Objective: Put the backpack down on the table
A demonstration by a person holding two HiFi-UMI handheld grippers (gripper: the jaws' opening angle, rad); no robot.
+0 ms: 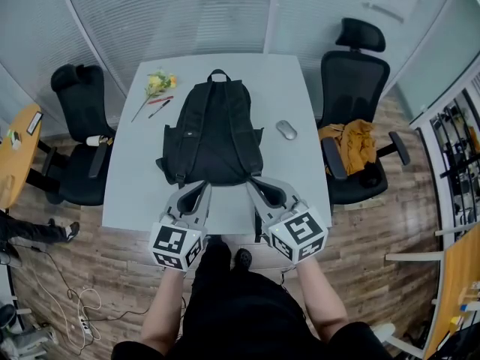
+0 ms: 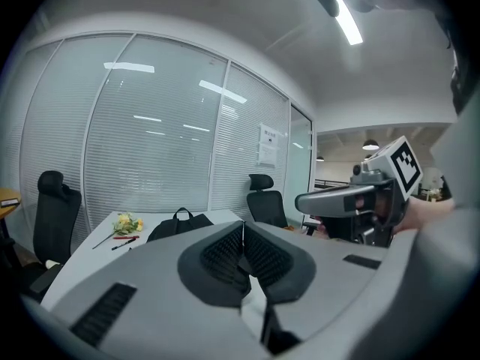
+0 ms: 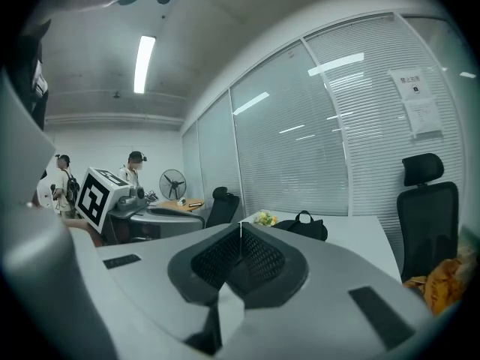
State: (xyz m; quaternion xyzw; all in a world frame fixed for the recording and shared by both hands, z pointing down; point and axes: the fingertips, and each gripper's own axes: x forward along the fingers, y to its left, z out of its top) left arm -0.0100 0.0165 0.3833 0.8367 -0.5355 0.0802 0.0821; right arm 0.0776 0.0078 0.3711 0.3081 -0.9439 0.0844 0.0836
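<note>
A black backpack (image 1: 212,130) lies flat on the pale grey table (image 1: 289,88), straps facing up and its carry handle at the far end. In the left gripper view the backpack (image 2: 178,223) shows beyond the jaws, and in the right gripper view the backpack (image 3: 304,226) does too. My left gripper (image 1: 199,187) hovers at the bag's near left corner and my right gripper (image 1: 256,186) at its near right corner. In their own views, the left gripper (image 2: 242,231) and the right gripper (image 3: 240,235) are shut with nothing between the pads.
Yellow flowers (image 1: 159,82), a red pen (image 1: 160,100) and a dark pen (image 1: 158,109) lie left of the bag. A grey mouse (image 1: 286,130) lies to its right. Black office chairs stand at the left (image 1: 79,137) and right (image 1: 356,88), the right one holding an orange garment (image 1: 351,142).
</note>
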